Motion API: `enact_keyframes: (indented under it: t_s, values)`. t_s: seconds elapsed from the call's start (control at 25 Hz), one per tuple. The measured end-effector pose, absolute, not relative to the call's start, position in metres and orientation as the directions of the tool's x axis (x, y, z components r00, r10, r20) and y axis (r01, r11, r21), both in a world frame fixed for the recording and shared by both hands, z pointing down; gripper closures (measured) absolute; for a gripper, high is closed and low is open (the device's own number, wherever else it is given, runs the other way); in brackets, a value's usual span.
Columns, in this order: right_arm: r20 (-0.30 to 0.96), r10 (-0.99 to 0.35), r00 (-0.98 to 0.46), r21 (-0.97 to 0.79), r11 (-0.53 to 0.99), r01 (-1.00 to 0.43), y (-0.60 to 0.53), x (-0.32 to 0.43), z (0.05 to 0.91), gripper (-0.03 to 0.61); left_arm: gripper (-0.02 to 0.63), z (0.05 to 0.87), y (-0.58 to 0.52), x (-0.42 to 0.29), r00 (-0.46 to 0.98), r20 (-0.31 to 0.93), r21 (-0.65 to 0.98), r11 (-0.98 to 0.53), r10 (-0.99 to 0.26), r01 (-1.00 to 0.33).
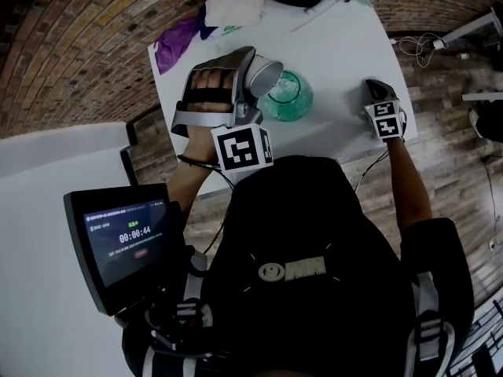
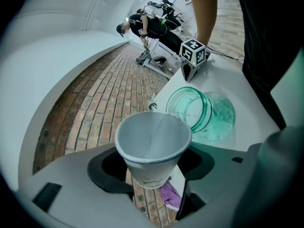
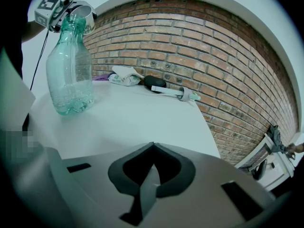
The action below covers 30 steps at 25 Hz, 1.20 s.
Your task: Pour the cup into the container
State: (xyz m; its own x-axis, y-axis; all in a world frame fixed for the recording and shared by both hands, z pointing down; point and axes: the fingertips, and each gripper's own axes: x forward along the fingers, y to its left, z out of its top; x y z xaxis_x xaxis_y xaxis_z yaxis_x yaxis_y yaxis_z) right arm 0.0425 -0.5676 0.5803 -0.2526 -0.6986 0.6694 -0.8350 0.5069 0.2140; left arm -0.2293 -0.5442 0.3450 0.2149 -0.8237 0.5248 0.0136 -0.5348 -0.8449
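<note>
Over the white tabletop [image 1: 346, 45], your left tool [image 2: 152, 165] grasps a white paper cup [image 2: 152, 141] by its lower body, so the rim is free to tip. You hold the cup tilted with its lip right at the mouth of the clear green plastic bottle [image 3: 70, 65], likely so the narrow opening catches the stream. Some water sits in the bottle's base. Your right tool [image 3: 151, 171], clenched on nothing, rests well apart to the right, probably to leave the pour unobstructed.
</note>
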Motion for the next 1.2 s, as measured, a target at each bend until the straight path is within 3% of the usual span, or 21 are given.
enact_keyframes:
  t_s: [1.2]
  values:
    - [0.669,-0.699,-0.252,0.214,0.507,-0.835,-0.5673,0.0433,0.5784,0.575,0.314,0.3427,-0.5447,-0.2259,0.219,0.492,-0.869,-0.493,-0.843,0.054]
